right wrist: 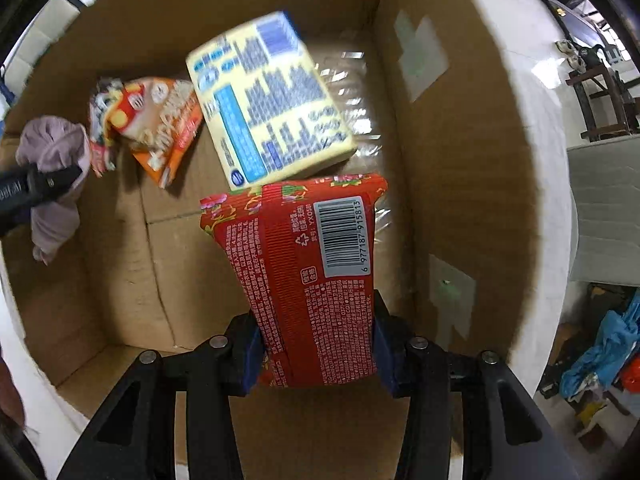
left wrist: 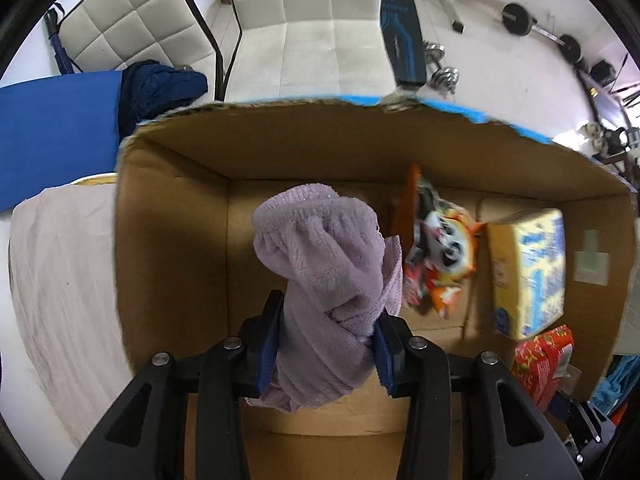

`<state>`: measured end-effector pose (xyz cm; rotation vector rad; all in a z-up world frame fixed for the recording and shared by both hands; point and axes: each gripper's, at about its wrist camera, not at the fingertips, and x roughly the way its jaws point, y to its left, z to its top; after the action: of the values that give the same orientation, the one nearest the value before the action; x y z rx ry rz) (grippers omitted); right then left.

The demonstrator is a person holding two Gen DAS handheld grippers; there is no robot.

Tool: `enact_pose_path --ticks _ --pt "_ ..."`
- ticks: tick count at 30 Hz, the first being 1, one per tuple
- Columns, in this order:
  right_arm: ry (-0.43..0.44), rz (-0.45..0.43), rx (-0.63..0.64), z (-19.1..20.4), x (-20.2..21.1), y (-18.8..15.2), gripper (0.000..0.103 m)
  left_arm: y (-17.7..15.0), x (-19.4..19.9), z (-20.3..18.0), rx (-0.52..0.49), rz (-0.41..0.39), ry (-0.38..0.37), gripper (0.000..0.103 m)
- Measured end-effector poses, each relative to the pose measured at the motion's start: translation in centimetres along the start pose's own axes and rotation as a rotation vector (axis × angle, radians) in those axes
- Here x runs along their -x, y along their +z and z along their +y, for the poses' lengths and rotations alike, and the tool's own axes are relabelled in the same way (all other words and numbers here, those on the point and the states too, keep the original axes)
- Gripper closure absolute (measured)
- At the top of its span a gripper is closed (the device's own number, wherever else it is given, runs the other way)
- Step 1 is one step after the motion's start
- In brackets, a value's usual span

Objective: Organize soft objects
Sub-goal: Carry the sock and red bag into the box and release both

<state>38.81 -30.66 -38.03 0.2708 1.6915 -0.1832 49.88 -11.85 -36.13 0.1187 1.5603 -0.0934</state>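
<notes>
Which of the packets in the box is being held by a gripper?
The red packet, clamped in the right gripper. The yellow-and-blue packet and the orange snack bag lie loose on the box floor.

Lilac cloth: fluffy terry, matt. Box: brown corrugated cardboard, matt, torn far rim. Red packet: glossy printed plastic film. Yellow pack: smooth plastic wrap. Orange bag: shiny crinkled foil. Fingers: matt black plastic, blue pads. Chair: cream quilted leatherette.
</notes>
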Motion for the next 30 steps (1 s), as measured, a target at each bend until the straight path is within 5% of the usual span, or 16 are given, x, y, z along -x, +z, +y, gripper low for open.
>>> enact_pose_path --ticks 3,5,12,17,19,23,25,30 --pt "-0.008 0.039 0.031 0.6 -1.1 0.3 0.052 0.6 -0.9 0.2 0.010 0.033 -0.020 0.063" --pt "-0.027 0.042 0.049 0.9 -1.2 0.3 0.041 0.9 -1.0 0.4 0.018 0.047 -0.029 0.057" --pt "-0.014 0.021 0.094 2.6 0.6 -0.3 0.021 0.6 1.3 0.9 0.012 0.004 -0.036 0.046" --pt "0.018 -0.009 0.112 3.3 2.5 -1.6 0.012 -0.9 3.9 1.3 0.026 -0.051 -0.055 0.030" --pt "0.021 -0.031 0.119 3.5 3.4 -2.2 0.000 -2.2 5.1 1.7 0.040 -0.080 -0.056 0.021" --pt "0.010 -0.099 0.131 3.4 6.1 -3.4 0.000 -5.0 6.7 2.1 0.059 -0.124 -0.068 0.015" --pt "0.017 -0.117 0.134 2.8 7.0 -4.1 0.000 -6.8 7.6 2.2 0.068 -0.146 -0.074 0.004" --pt "0.027 -0.183 0.142 1.3 9.5 -6.6 0.000 -10.8 9.7 2.0 0.085 -0.214 -0.087 0.002"
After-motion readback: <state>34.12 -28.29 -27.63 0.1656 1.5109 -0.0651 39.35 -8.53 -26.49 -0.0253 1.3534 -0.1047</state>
